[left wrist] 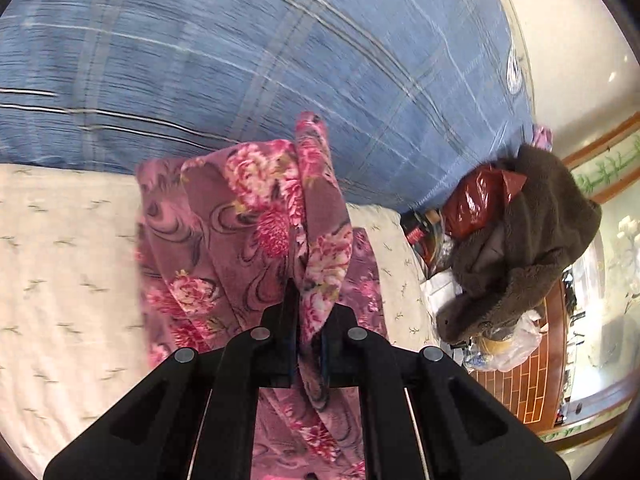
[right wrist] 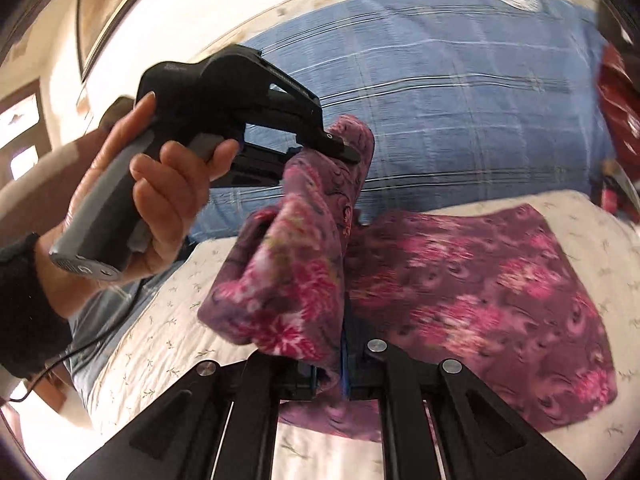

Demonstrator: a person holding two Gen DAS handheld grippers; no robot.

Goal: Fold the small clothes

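Note:
A purple garment with pink flowers lies on a cream bedsheet. My left gripper is shut on a bunched fold of the garment and holds it lifted above the bed. It also shows in the right wrist view, held by a hand, clamped on the raised fold. My right gripper is shut on another edge of the same garment, close below the left one. The rest of the garment lies flat to the right.
A blue plaid quilt covers the far part of the bed. A brown fleece garment, a red plastic bag and clear bags pile up at the bed's right end. A cable trails from the left hand.

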